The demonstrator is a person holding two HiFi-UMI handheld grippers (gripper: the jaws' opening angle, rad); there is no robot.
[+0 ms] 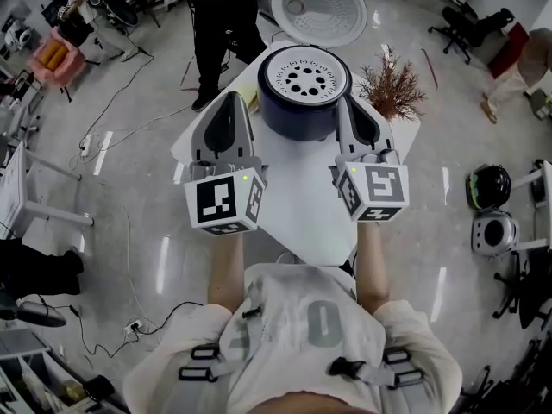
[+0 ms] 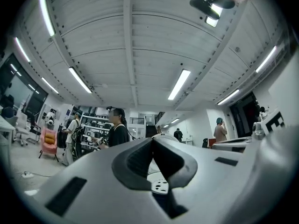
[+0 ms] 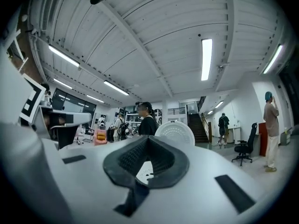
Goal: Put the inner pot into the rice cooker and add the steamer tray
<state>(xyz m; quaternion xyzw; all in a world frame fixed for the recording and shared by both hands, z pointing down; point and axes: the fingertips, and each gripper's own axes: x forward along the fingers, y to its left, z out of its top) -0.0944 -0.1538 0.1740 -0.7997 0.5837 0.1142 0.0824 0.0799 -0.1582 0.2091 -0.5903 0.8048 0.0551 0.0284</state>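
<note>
Bright, even light fr ceiling strips (image 2: pixel 179 84); fisheye warp, dark edges.

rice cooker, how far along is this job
Looks done: the white perforated steamer tray sits in the top of the rice cooker, lid open; the inner pot beneath is hidden. Nothing in hand: left tongs and right tongs are shut and empty, either side of it. Left: perhaps closing the lid.

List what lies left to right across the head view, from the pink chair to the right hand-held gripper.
pink chair → left hand-held gripper → rice cooker → right hand-held gripper. The dried branch overlaps the right hand-held gripper sideways, so it is left out.
</note>
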